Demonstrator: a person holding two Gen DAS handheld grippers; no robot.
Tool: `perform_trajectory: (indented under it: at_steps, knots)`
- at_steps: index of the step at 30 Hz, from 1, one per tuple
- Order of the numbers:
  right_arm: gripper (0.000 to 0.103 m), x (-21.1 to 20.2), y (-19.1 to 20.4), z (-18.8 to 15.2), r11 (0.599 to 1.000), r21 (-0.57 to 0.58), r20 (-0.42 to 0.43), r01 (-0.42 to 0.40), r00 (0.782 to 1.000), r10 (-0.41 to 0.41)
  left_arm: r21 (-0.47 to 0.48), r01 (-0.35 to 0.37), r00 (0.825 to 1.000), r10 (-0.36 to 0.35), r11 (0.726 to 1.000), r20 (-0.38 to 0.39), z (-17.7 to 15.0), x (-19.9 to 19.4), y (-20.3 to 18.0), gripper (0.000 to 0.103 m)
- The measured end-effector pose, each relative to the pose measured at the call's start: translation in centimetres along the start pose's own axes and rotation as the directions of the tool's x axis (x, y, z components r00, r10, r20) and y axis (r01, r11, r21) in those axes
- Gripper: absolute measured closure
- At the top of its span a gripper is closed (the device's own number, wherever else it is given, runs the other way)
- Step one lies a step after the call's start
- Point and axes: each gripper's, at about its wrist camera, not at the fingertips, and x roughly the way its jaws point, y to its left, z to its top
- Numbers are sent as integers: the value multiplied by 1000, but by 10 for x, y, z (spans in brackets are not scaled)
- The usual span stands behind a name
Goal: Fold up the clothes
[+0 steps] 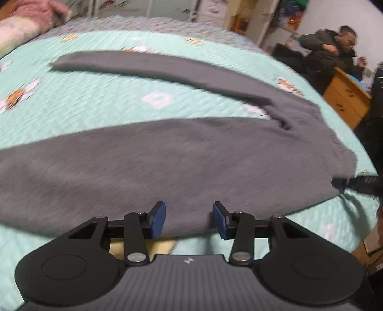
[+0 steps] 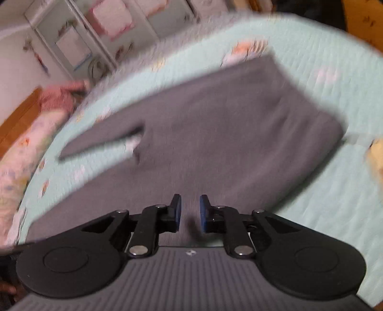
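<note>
A grey long-sleeved top (image 1: pixel 167 162) lies flat on the mint quilted bed (image 1: pixel 95 105), with one sleeve (image 1: pixel 155 67) stretched out beyond it. My left gripper (image 1: pixel 188 205) hovers open over the top's near edge, nothing between its blue pads. In the left wrist view the right gripper (image 1: pixel 342 183) shows as a dark tip at the top's right corner. The right wrist view is blurred. There the same top (image 2: pixel 227 134) and its sleeve (image 2: pixel 100 138) spread below my right gripper (image 2: pixel 190 198). Its jaws stand narrowly apart and hold nothing.
A person (image 1: pixel 335 55) sits past the bed's far right corner beside a wooden drawer unit (image 1: pixel 344 95). A pink plush (image 1: pixel 36 14) and a flowered pillow (image 2: pixel 19 155) lie at the bed's head. White cabinets (image 2: pixel 71 43) stand behind. The bed edge (image 1: pixel 359 215) runs near my right gripper.
</note>
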Motion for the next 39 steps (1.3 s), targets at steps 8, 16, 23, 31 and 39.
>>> perform_trajectory:
  at_steps: [8,16,23,31,39]
  knots:
    - [94,1,61,-8,962,-185,43,200,980,-195,24,-132,991,132,991,-3,11,-15,7,57]
    - [91,-9,133,-25,943,-329,13,51,999,-49,95,-235,970,240,967,-38,11,0,18,55]
    - [91,11,124,-47,940,-337,-20,57,998,-68,87,-210,975,215,974,-49,8,5,24,52]
    - [90,-1,146,-58,917,-377,-40,131,987,-157,90,-198,979,202,976,-41,7,9,26,48]
    - [61,-13,156,-31,945,-292,-39,148,985,-166,82,-186,981,189,979,-38,7,11,27,43]
